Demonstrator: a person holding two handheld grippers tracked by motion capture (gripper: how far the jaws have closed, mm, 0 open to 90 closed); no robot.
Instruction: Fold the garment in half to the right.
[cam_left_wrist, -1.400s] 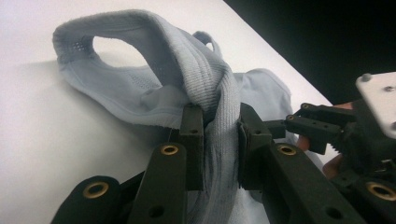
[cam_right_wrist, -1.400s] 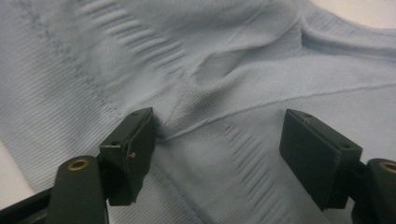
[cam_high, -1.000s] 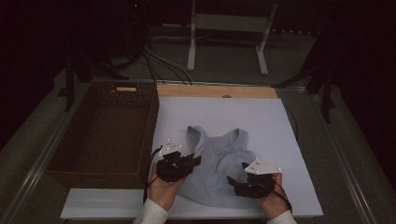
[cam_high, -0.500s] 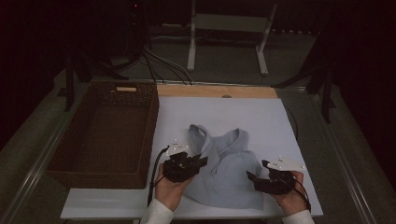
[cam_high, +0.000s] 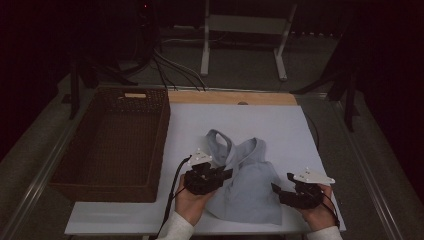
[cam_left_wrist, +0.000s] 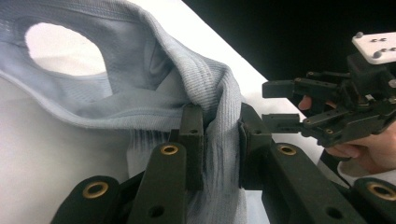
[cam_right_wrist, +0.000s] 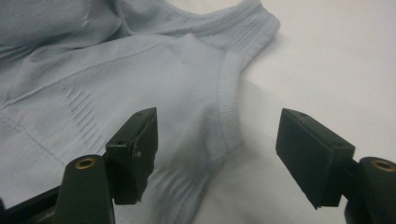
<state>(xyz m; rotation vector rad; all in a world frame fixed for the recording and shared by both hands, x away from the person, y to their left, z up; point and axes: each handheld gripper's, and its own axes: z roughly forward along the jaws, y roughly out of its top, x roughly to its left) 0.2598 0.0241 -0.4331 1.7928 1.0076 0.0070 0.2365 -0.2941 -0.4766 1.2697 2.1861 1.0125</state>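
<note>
White sheeting covers the bench (cam_high: 280, 125), and we see a brown wicker basket (cam_high: 115, 145) standing along its left side in the high view. Lower centre of that frame lies a pale blue ribbed top (cam_high: 250, 185), rumpled, straps toward the back. Our left hand (cam_high: 192, 202) comes up from the bottom edge, palm under the left tongs (cam_high: 225, 173), which are clenched on a bunched fold of the top's left edge. Our right hand (cam_high: 317, 210) sits lower right, its right tongs (cam_high: 276, 188) pointing left at the top's right edge; their jaws, released, have just been closing, straddling the hem without pressing it.
</note>
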